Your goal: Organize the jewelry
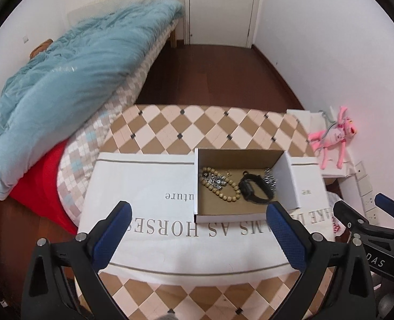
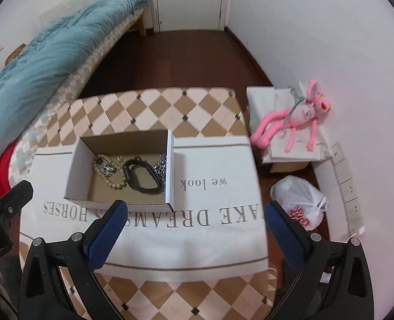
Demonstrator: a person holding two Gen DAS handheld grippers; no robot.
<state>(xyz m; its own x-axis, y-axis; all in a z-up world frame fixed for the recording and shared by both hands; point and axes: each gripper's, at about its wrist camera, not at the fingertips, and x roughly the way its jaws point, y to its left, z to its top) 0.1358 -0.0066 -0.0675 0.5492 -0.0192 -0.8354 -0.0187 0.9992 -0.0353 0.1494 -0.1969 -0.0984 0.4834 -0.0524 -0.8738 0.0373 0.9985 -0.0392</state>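
open cardboard box [image 1: 239,214], upright on white cloth | wooden bead bracelet [image 1: 223,189] lying flat, left | silver chain [image 1: 217,180] across beads | black watch [image 1: 254,189] centre | silver chain heap [image 1: 270,178] against right wall

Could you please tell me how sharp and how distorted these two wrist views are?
Left wrist view: fairly sharp, the beaded bracelet and black watch in the cardboard box read clearly; fisheye bends the table edge. Right wrist view: softer, slightly motion-blurred, pink cast on the wall near the pink plush toy.
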